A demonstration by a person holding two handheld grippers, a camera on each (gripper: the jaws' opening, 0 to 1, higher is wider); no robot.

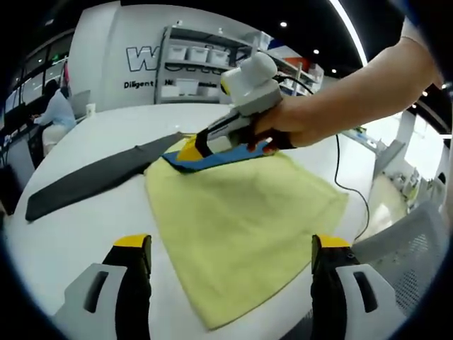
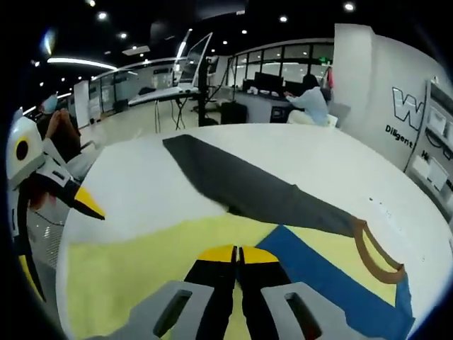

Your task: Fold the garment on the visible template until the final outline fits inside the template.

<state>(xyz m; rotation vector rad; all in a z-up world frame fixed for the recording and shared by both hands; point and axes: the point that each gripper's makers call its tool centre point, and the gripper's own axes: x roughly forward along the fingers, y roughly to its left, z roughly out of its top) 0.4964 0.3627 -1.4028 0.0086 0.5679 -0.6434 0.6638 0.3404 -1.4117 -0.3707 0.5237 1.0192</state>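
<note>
A yellow garment (image 1: 241, 212) lies flat on the round white table (image 1: 85, 234), with a blue panel (image 2: 318, 280) and a brown collar (image 2: 375, 256) at its far edge. Its dark grey sleeve (image 1: 92, 180) stretches away over the table. My left gripper (image 1: 232, 244) hovers open over the garment's near part, jaws wide apart with nothing between them. My right gripper (image 2: 238, 253) is shut on the garment near the blue panel. In the left gripper view, the right gripper (image 1: 195, 147) reaches in from the right in a person's hand. One of the left gripper's fingers (image 2: 86, 201) shows at the left.
A black cable (image 1: 338, 166) runs across the table at the right. A grey mesh chair (image 1: 410, 248) stands beside the table's edge. Shelves with white bins (image 1: 195, 53) line the back wall. A person (image 2: 310, 99) sits at a desk far behind.
</note>
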